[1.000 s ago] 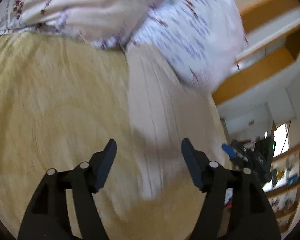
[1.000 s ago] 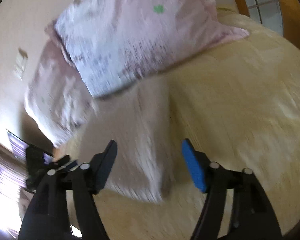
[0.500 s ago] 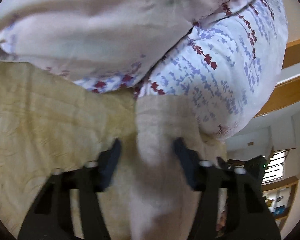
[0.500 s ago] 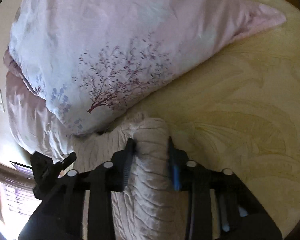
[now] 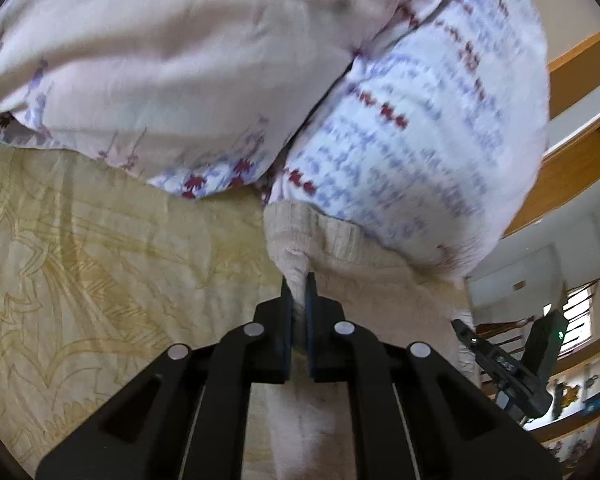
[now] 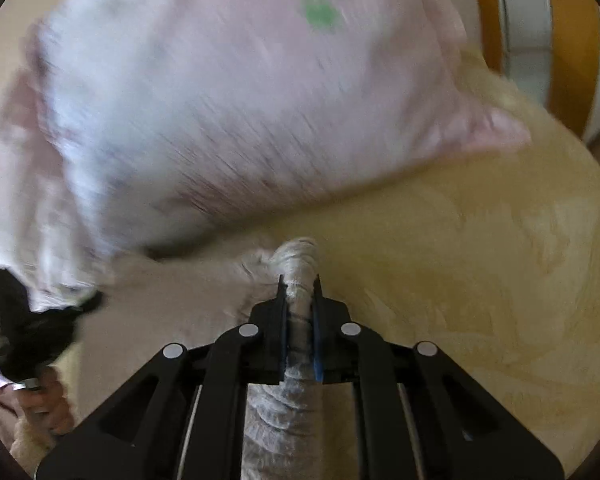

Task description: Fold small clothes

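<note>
Left gripper (image 5: 299, 285): black linkage arms, four silver rivets, blue-faced pads. Right gripper (image 6: 299, 286): identical black frame, silver rivets, blue pads.

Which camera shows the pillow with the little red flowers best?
The left wrist view. There the flowered pillow fills the upper right, and its rows of red and blue marks are readable above the beige knit garment. The right wrist view is blurred; its pillows show no clear red marks, so I cannot pick it out there.

The knitted garment (image 5: 352, 264) is laid on the bedspread (image 5: 100, 280), its far edge tucked against two pillows (image 5: 420, 140); a fold of it is pinched between each gripper's jaws; shelving (image 5: 572, 128) is seen right.
</note>
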A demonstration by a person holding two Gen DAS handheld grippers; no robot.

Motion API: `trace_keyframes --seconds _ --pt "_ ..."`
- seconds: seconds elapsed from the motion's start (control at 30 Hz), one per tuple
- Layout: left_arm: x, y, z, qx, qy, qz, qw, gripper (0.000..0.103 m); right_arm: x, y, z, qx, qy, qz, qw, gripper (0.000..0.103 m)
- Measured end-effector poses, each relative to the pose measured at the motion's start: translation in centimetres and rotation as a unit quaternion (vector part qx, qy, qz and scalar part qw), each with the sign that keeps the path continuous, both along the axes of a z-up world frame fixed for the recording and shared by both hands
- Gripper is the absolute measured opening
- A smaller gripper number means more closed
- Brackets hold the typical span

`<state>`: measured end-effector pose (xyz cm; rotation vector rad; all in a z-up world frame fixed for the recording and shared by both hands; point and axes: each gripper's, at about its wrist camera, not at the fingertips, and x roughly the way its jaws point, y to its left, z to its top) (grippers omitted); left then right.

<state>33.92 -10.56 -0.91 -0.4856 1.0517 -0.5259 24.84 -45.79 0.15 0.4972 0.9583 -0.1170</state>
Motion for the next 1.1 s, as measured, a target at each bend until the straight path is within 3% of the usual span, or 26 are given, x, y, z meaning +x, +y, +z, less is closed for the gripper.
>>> trace_keyframes --seconds 0.1,0.17,0.23,0.3,0.43,0.57,0.6,0.63,0.7,0.83,1.1 --pt "0.2 -0.6 0.0 0.012 0.006 -0.002 0.9999 0.009 0.7 0.2 -0.3 -0.004 0.016 -0.010 1.000 0.013" --pt "-0.1 -0.6 0.5 0.005 0.007 -0.003 1.0000 0.013 0.2 0.1 0.7 0.002 0.009 -0.011 1.000 0.022" --pt "-1.0 -0.1 1.3 0.004 0.000 -0.003 1.0000 0.025 -1.3 0.1 1.8 0.015 -0.001 -0.012 1.000 0.036" --pt "-2.2 1.0 2.1 0.002 -0.006 -0.006 1.0000 0.037 -3.5 0.0 2.6 0.039 -0.021 -0.005 0.999 0.043" --pt "-5.9 1.7 3.1 0.020 -0.025 -0.039 0.9987 0.056 -8.8 0.6 3.2 0.073 -0.043 0.018 0.996 0.043" --pt "-9.2 0.7 3.2 0.044 -0.041 -0.067 0.9959 0.064 -11.5 1.4 2.4 0.070 -0.038 0.015 0.997 0.042" --pt "-10.0 0.2 3.2 0.054 -0.046 -0.073 0.9948 0.066 -11.8 1.7 2.1 0.069 -0.036 0.016 0.997 0.035" --pt "-10.7 0.3 3.1 0.063 -0.051 -0.078 0.9937 0.068 -12.0 2.1 1.8 0.070 -0.039 0.019 0.997 0.017" --pt "-11.9 -0.3 2.8 0.087 -0.067 -0.081 0.9906 0.069 -12.7 2.7 2.0 0.055 -0.048 0.019 0.997 0.013" --pt "-13.4 -0.9 3.4 0.137 -0.097 -0.075 0.9830 0.073 -13.3 2.8 3.5 -0.003 -0.082 -0.001 0.997 0.012" --pt "-14.1 -3.4 2.4 0.210 -0.098 -0.092 0.9683 0.078 -12.0 2.9 0.4 -0.042 -0.017 -0.033 0.998 0.013"
